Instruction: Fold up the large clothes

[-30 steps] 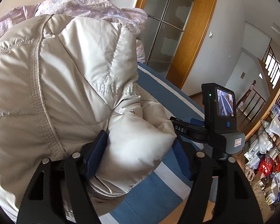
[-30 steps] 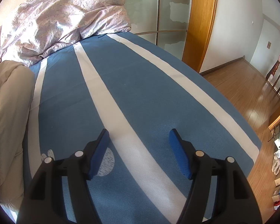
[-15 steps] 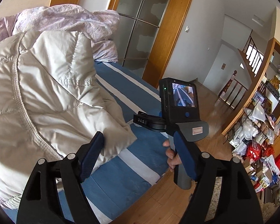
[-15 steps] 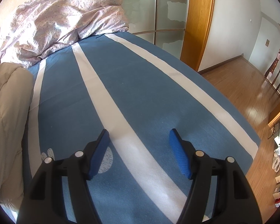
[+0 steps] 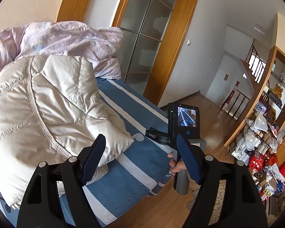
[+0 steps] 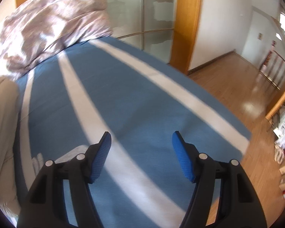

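Observation:
A beige quilted puffer jacket (image 5: pixel 47 117) lies bunched on the blue bed with white stripes (image 5: pixel 127 163). My left gripper (image 5: pixel 140 159) is open and empty, pulled back from the jacket's near corner. The right gripper's body with its small screen (image 5: pixel 186 116) shows in the left wrist view, held by a hand past the bed's edge. In the right wrist view my right gripper (image 6: pixel 141 155) is open and empty above the bare striped bed (image 6: pixel 142 98). The jacket's edge (image 6: pixel 1 125) shows at the far left there.
A crumpled lilac duvet (image 5: pixel 62 39) lies at the head of the bed, also in the right wrist view (image 6: pixel 51 24). A frosted glass door in a wooden frame (image 5: pixel 148 43) stands behind. Wooden floor (image 5: pixel 209 117) and cluttered shelves (image 5: pixel 264 148) are to the right.
My left gripper has let go of the jacket and drawn back and up; the jacket now rests on the bed. The right gripper has shifted slightly, its view blurred.

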`<state>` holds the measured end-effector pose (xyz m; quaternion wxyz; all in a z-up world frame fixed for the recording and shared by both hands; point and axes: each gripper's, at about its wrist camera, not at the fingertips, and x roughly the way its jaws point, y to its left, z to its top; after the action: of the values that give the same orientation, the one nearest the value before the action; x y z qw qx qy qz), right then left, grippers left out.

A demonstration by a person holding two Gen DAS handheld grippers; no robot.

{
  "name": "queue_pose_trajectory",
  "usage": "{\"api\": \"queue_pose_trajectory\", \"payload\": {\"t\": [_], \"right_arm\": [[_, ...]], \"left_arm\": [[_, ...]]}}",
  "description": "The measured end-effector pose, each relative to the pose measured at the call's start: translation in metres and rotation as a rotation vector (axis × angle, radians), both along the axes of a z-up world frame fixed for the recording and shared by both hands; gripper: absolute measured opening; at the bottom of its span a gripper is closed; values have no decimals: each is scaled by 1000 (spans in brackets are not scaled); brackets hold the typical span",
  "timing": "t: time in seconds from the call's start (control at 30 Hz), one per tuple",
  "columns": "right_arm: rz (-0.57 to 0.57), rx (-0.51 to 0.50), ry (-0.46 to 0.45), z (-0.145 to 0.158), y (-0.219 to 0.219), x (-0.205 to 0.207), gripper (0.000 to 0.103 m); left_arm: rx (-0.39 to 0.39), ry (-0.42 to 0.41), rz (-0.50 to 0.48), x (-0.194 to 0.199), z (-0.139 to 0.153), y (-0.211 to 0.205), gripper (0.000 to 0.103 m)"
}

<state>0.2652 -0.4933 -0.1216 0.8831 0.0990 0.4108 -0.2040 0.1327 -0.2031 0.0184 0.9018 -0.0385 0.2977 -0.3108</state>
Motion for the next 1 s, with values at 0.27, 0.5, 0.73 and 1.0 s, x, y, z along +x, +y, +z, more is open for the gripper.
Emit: {"api": "queue_pose_trajectory", "payload": {"t": [0.27,0.5,0.73,1.0], "right_arm": [[-135,-104,-113,47,-17,-26,67],[59,-160,-325,132,49,-56,67],[416,-133,-452,191,154,-71,67],[610,-148,-425,193,237,-57,67]], "left_arm": [[22,-28,128,2,9,31,78],[29,-80,309,10,24,87,79],[79,-112,499,30,34,140,81],[106,-86,563,49,32,169,82]]}}
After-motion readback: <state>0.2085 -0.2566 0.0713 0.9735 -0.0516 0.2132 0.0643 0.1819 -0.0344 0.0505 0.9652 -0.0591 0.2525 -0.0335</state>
